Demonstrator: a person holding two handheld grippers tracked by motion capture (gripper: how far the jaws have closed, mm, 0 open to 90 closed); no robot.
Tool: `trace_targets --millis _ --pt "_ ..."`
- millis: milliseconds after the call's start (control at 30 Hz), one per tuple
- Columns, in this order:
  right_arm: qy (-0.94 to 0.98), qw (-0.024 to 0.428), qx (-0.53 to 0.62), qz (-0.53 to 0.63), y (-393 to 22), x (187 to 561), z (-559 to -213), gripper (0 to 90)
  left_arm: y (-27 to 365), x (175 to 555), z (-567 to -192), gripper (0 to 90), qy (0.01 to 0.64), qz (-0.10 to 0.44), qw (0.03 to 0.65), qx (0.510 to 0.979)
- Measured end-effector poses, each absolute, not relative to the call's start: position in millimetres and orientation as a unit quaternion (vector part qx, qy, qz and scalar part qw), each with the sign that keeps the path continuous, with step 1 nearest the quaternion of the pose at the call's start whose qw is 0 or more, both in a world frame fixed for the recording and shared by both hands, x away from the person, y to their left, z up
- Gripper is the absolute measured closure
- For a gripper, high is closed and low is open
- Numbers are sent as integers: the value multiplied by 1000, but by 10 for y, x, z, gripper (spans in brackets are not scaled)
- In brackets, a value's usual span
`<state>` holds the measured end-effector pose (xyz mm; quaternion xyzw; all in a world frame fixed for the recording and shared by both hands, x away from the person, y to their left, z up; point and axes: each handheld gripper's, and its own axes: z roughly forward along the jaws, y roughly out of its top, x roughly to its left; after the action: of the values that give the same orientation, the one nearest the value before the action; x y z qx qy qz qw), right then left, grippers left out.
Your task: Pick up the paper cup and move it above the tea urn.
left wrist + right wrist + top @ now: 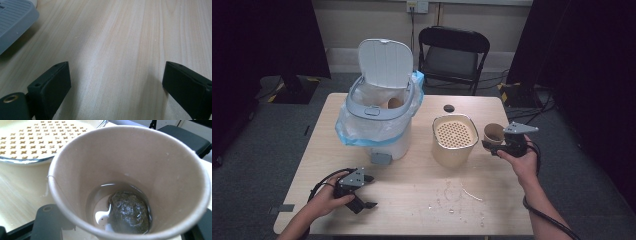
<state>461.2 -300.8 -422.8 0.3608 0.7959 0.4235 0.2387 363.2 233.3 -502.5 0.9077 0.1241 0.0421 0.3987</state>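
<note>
Between my right claw's (501, 146) black jaws sits a paper cup (130, 182), pinched at its sides and held just right of the strainer tub (455, 140), above the table (422, 200). Its wall is matte brown card, a smooth tapering cone with a rolled rim. At the bottom lies a shallow pool of clear liquid and a dark, wet, lumpy teabag (128, 212); a thin string runs up the inner wall and over the rim. Beside it, the tub is cream, rounded-square, topped by a flat insert pierced with rows of small holes. My left claw (364, 191) rests low on the pale wood-grain tabletop with jaws spread wide and nothing between them. Farther left stands a white pedal bin (379, 107), lid up, lined with a crinkled clear bag edged blue, with a grey ribbed pedal (12, 22) at its foot.
</note>
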Motion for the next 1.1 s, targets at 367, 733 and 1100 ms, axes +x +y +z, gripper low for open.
trace_targets --millis 367,733,1100 --pt "792 246 365 424 -2997 4728 -4194 312 2330 3632 -5022 69 122 42 395 910" --pt "790 256 363 423 -2973 4850 -4165 313 2329 3631 -5026 65 123 42 398 908" --pt "792 266 361 413 -2939 4949 -4108 313 2328 3634 -5024 58 119 42 396 910"
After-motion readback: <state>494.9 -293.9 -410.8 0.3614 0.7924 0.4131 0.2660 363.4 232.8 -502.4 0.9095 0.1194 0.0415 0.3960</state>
